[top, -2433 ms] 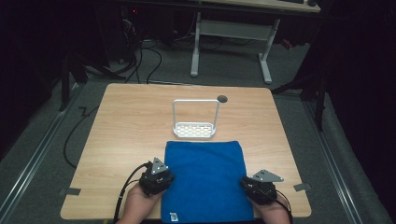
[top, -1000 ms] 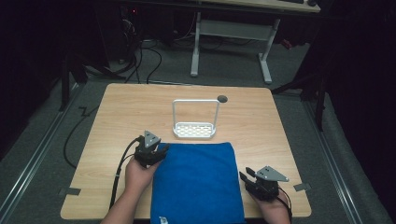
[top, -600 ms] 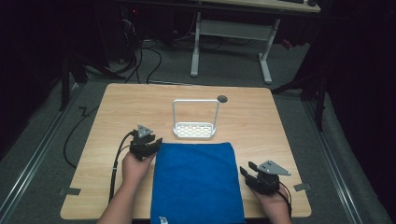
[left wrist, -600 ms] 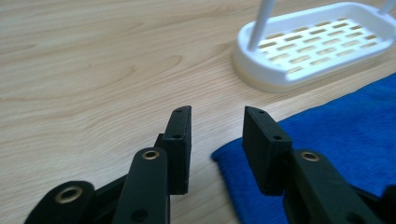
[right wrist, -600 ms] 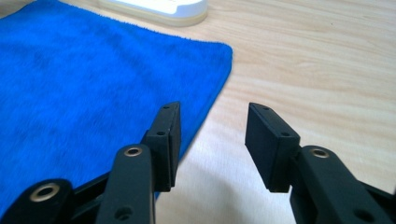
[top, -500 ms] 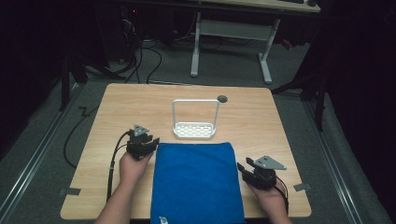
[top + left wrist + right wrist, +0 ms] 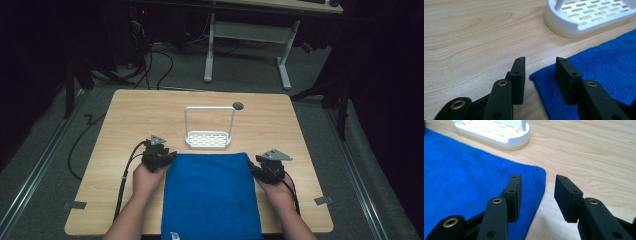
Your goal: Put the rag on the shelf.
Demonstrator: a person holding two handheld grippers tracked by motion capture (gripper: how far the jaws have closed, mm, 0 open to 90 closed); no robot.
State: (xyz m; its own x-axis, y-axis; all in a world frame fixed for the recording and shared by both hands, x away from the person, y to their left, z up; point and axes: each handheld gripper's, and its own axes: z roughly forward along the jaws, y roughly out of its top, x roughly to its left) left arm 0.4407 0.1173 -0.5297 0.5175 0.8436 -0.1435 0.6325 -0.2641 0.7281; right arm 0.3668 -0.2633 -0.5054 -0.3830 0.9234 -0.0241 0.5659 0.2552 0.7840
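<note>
Work in hand: taking hold of the two far corners of the blue towel (image 7: pixel 209 195), as I judge it.
Towel place: flat on the desk (image 7: pixel 125 120), long axis running from the person's edge toward the white rack (image 7: pixel 209 136); its near end hangs at the desk's front edge.
Left gripper (image 7: pixel 540 66): jaws stand apart after closing a little and then reopening; the towel's far left corner lies between them, pads not yet pressing.
Right gripper (image 7: pixel 537 185): jaws apart, just narrowing from wider; the far right corner sits under its left jaw, the right jaw over bare wood. Nothing held.
Key relation: each corner lies straight ahead of its own gripper, so each hand serves its own side.
Views: the high view gives the towel's whole outline and both hands level with its far edge; the gripper views give how each corner sits in the jaws.
</note>
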